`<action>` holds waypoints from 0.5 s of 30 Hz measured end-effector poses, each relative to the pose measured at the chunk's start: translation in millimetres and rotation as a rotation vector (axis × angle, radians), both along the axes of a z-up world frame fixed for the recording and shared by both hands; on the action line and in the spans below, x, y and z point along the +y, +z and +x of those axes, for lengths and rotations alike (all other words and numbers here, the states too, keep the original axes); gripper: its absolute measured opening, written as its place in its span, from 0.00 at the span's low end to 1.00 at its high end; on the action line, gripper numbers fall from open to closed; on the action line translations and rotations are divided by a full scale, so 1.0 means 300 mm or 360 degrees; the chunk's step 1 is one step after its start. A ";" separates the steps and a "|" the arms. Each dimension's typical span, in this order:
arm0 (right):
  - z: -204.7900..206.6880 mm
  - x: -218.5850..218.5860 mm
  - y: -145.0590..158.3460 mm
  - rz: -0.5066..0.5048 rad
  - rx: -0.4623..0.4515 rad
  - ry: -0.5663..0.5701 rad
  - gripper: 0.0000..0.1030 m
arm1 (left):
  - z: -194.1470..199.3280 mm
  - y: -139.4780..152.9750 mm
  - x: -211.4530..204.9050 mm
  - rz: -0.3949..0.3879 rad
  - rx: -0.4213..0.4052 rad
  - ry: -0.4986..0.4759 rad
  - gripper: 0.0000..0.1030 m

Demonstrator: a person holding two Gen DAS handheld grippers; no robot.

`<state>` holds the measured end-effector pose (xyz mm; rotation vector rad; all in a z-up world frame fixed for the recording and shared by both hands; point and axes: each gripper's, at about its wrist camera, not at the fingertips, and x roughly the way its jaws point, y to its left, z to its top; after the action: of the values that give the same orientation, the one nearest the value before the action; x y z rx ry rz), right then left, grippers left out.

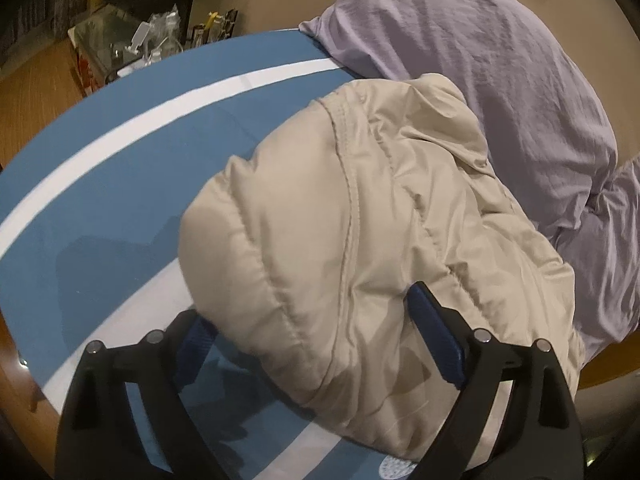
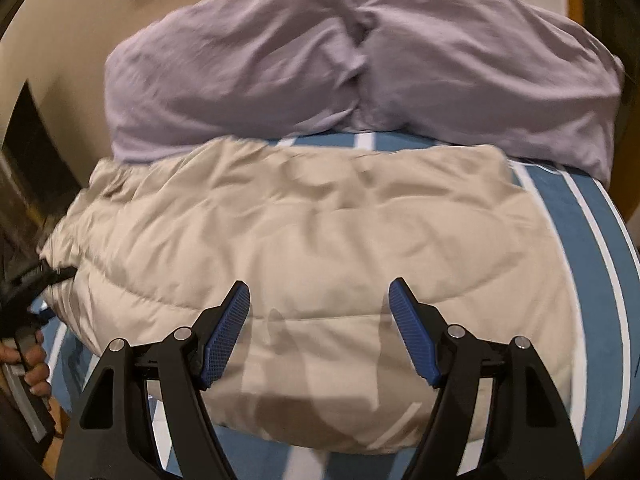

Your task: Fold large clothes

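A beige puffer jacket (image 1: pixel 340 208) lies folded in a thick bundle on the blue and white striped bed sheet (image 1: pixel 120 184). My left gripper (image 1: pixel 308 304) is open wide over the bundle's near end. The puffy edge sits between its blue pads (image 1: pixel 434 336), which do not squeeze it. In the right wrist view the same jacket (image 2: pixel 304 220) stretches across the bed. My right gripper (image 2: pixel 318 284) hovers open over its near long side with nothing held. At that view's left edge a hand (image 2: pixel 34 364) holds the other gripper's handle beside the jacket's end.
Two lilac pillows (image 2: pixel 248 64) are piled against the beige wall behind the jacket, one touching its far edge (image 1: pixel 500 80). A cluttered bedside stand (image 1: pixel 136 48) and wooden floor (image 1: pixel 32 96) lie past the bed's far left. Bare sheet (image 2: pixel 580 216) shows right of the jacket.
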<state>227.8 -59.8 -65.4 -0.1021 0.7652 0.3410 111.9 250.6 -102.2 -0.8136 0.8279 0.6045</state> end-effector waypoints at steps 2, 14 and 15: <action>-0.006 0.039 -0.015 -0.0035 -0.0032 0.0005 0.72 | 0.006 -0.004 0.002 -0.0013 -0.0009 0.0007 0.89; 0.030 0.081 -0.125 -0.0140 -0.0012 -0.0007 0.79 | 0.043 -0.021 0.016 -0.0050 -0.0061 0.0011 0.88; 0.034 0.085 -0.134 -0.0140 -0.0008 -0.0006 0.79 | 0.047 -0.021 0.017 -0.0049 -0.0064 0.0010 0.87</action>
<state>237.9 -34.4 -105.8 -0.1844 0.7752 0.3033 125.9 255.6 -108.6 -0.8540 0.7995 0.5806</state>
